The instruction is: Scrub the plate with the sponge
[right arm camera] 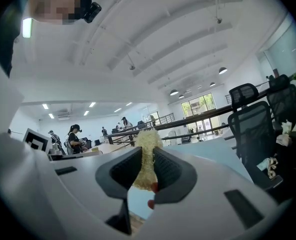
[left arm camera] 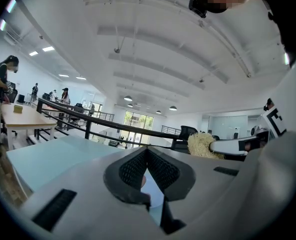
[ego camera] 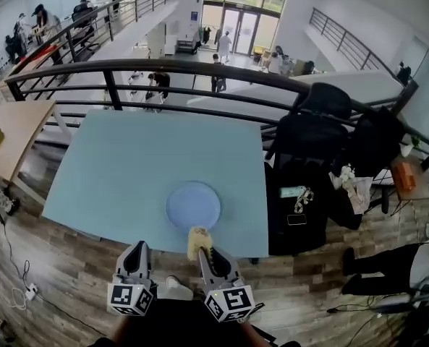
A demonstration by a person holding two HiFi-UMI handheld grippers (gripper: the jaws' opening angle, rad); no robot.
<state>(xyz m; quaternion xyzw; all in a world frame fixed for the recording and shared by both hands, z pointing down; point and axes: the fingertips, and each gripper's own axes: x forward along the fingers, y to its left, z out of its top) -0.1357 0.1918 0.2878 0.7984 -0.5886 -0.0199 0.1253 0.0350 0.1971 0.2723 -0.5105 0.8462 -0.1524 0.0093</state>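
A round pale blue plate (ego camera: 193,205) lies on the light blue table (ego camera: 127,172), close to its near edge. My right gripper (ego camera: 202,249) is shut on a shaggy yellow sponge (ego camera: 197,238), held at the table's near edge just short of the plate's rim. In the right gripper view the sponge (right arm camera: 147,154) stands upright, pinched between the jaws. My left gripper (ego camera: 139,251) hangs below the table edge, left of the plate, its jaws together with nothing in them. From the left gripper view the sponge (left arm camera: 202,145) shows at the right.
A black railing (ego camera: 200,67) runs behind the table. Black office chairs (ego camera: 312,132) with bags and small items stand to the table's right. A wooden table (ego camera: 11,132) is at the far left. People stand on the floor below.
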